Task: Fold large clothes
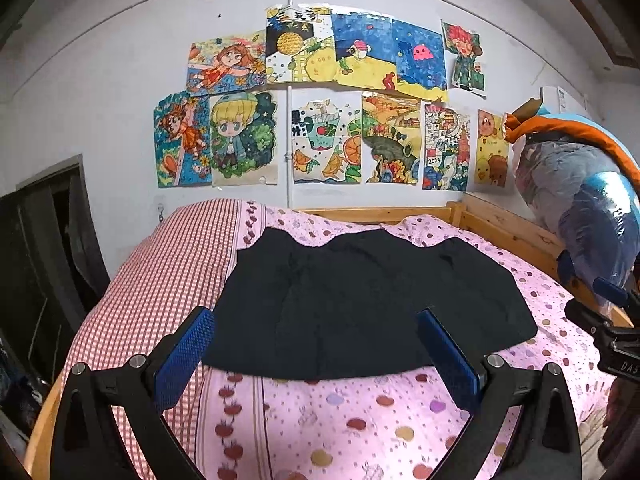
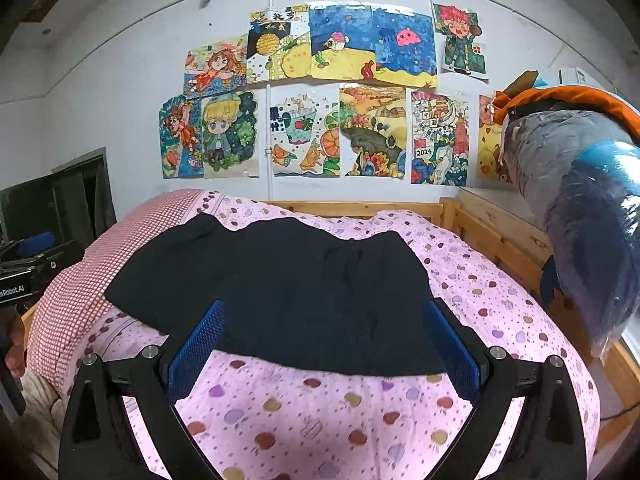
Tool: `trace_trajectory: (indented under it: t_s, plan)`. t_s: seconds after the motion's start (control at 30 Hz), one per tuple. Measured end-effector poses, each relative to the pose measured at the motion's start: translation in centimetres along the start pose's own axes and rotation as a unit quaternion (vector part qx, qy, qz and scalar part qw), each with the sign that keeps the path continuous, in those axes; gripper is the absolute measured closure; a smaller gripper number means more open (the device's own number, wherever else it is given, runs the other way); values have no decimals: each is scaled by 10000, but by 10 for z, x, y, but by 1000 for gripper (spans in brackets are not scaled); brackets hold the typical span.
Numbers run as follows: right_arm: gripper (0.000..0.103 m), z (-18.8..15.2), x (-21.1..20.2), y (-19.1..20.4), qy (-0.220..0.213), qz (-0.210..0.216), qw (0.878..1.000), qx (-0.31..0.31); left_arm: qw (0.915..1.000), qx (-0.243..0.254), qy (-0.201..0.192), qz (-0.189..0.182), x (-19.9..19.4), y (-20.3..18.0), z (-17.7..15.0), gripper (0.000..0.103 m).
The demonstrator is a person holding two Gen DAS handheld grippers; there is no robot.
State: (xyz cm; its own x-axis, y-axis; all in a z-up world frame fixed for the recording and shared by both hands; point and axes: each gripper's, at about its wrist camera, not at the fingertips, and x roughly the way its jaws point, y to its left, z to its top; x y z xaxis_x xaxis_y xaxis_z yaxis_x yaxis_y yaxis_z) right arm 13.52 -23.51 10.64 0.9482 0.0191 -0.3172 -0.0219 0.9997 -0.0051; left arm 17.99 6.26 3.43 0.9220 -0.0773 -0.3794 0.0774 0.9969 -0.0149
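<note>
Black garment (image 1: 360, 304) lies flat; only the right view shows bedside hand (image 2: 16, 344).

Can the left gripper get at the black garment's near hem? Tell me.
Probably yes: the left gripper is open, nothing lies between its fingers and the near hem of the black garment spread flat on the bed.

Drawings (image 1: 320, 104) cover white wall (image 1: 100, 100) above wooden bed (image 1: 376, 213).

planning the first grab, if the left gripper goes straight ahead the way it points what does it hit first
Most likely the near hem of the black garment lying on the pink bedspread. The open left gripper holds nothing; depth is uncertain.
</note>
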Motion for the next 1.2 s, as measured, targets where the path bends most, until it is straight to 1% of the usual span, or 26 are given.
trace_trajectory:
  t_s: [0.17,0.37,0.5,0.67,1.0,1.2]
  plan:
    - [6,-6,-13,5,-24,116,9999,74,9999,102,4,73,-16,-1,-10,0]
    - [5,-12,-27,12,-128,102,9999,-52,9997,213,-42,101,-33,-6,-20,0]
    - [5,-17,-34,17,-169,114,9997,-93,9998,140,12,150,-42,-9,-30,0]
    - [5,-28,-43,19,-216,149,9996,-70,9997,146,61,186,-48,-13,-41,0]
    - [5,-49,-51,11,-252,93,9995,189,9990,203,-130,380,-61,-13,-58,0]
    - [5,-56,-50,12,-263,98,9994,193,9989,204,-101,401,-61,-10,-67,0]
